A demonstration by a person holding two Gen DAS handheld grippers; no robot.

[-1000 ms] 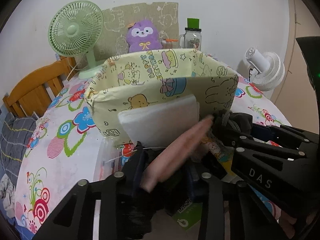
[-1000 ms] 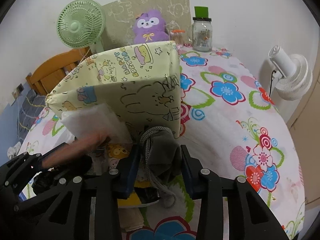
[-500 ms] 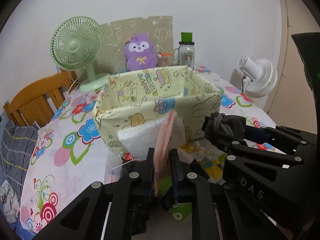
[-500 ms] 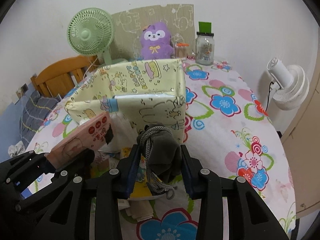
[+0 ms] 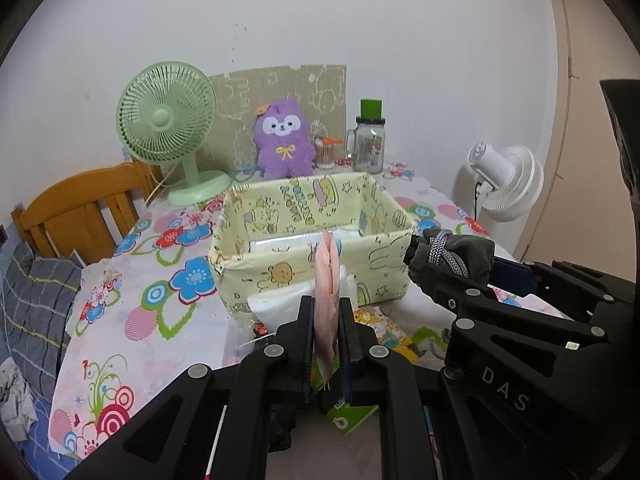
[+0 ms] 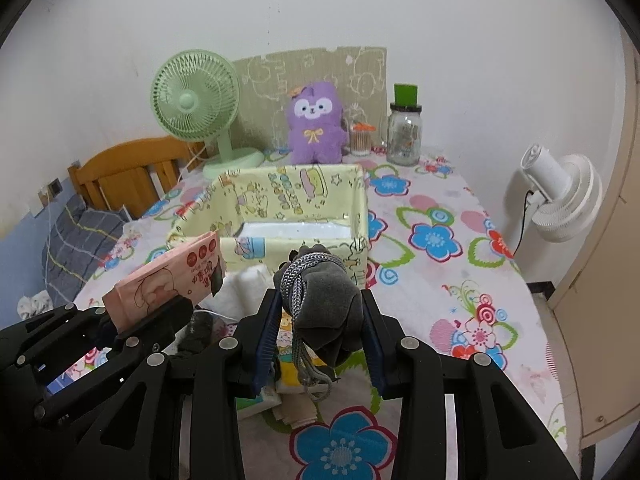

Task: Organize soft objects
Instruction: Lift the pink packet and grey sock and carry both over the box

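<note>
My left gripper (image 5: 326, 312) is shut on a pink tissue pack (image 5: 327, 280) and holds it on edge above the table, in front of the yellow cartoon-print fabric box (image 5: 280, 268). The pack also shows in the right wrist view (image 6: 168, 280). My right gripper (image 6: 320, 304) is shut on a grey drawstring pouch (image 6: 324, 304), held up just before the box's near wall (image 6: 260, 246). The pouch shows at the right in the left wrist view (image 5: 452, 256). A white packet (image 6: 288, 229) lies inside the box. White soft padding (image 5: 280, 304) lies on the table before the box.
A green fan (image 5: 168, 120), a purple plush (image 5: 284, 140) and a glass jar (image 5: 368, 144) stand at the back of the flowered table (image 6: 432, 240). A white fan (image 6: 560, 196) is at the right, a wooden chair (image 5: 84, 204) at the left. Small packets and cloths (image 6: 292, 360) lie beneath my grippers.
Both grippers have risen and pulled back from the box, each with its item. The pink pack turned from slanted to upright on edge. The inside of the box now shows.
</note>
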